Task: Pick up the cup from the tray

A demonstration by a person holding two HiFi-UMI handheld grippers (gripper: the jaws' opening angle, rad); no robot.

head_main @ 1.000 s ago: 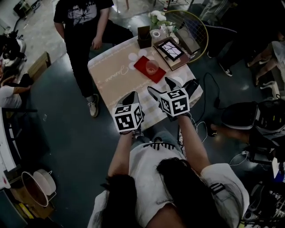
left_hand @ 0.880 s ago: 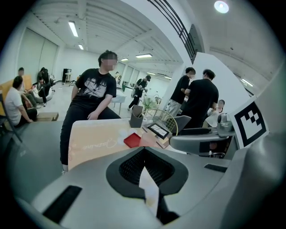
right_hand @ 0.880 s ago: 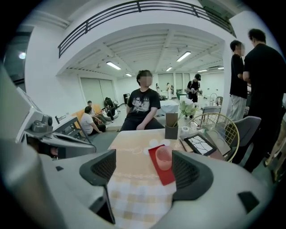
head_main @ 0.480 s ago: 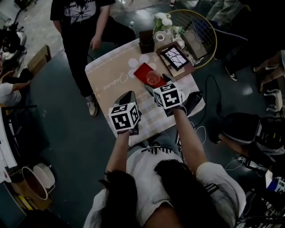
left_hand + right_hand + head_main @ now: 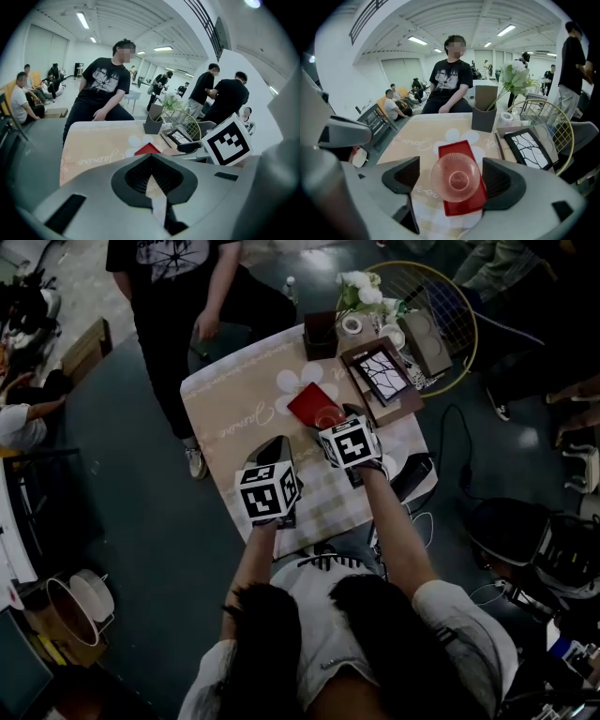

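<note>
Right tool (image 5: 335, 420) forward now, spread astride cup (image 5: 455, 177), 2 side gaps (left tool (image 5: 152, 187) pressed together).

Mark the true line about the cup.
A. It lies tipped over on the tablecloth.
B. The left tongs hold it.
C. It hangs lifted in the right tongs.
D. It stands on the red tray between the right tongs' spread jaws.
D: the right gripper view shows the cup upright on the red tray, with the right tongs spread around it and a gap on each side.
</note>
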